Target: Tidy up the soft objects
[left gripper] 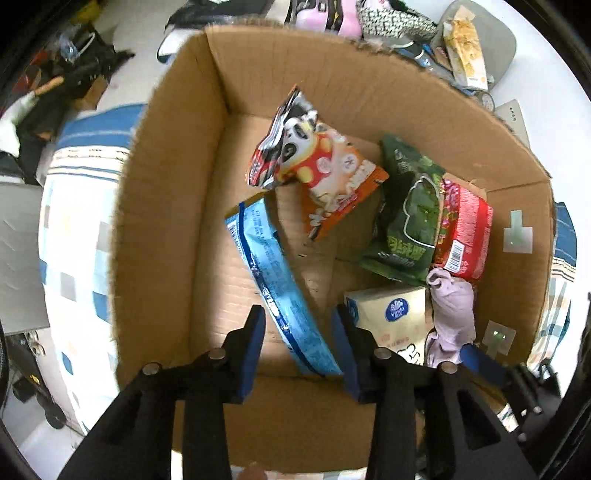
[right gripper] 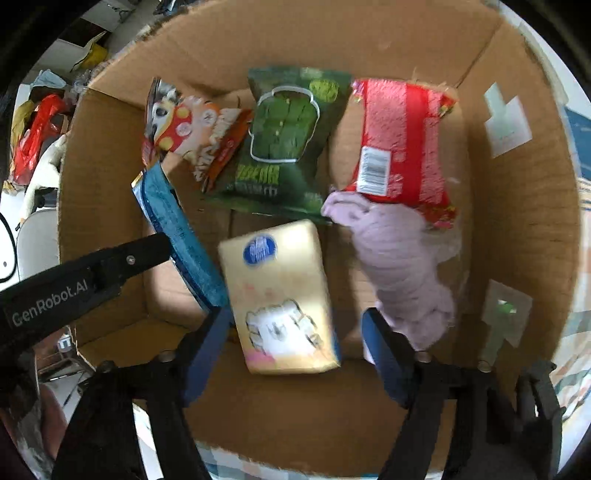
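Observation:
An open cardboard box (left gripper: 166, 221) (right gripper: 517, 221) holds soft packs. A panda snack bag (left gripper: 310, 158) (right gripper: 192, 129), a green seaweed pack (left gripper: 413, 214) (right gripper: 288, 140), a red pack (left gripper: 465, 232) (right gripper: 402, 140), a lilac cloth (left gripper: 452, 314) (right gripper: 399, 266), a yellow tissue pack (left gripper: 391, 321) (right gripper: 284, 295) and a long blue pack (left gripper: 277, 280) (right gripper: 177, 229) lie inside. My left gripper (left gripper: 299, 328) is open over the box, the blue pack between its fingers without a grip. My right gripper (right gripper: 295, 332) is open, its fingers on either side of the tissue pack.
The box sits on a blue and white patterned cover (left gripper: 74, 221). Beyond the far rim lie more bags and packets (left gripper: 388, 22) and a grey cushion (left gripper: 495, 44). Clutter (right gripper: 33, 140) sits left of the box. The left gripper's arm (right gripper: 74, 280) crosses the right wrist view.

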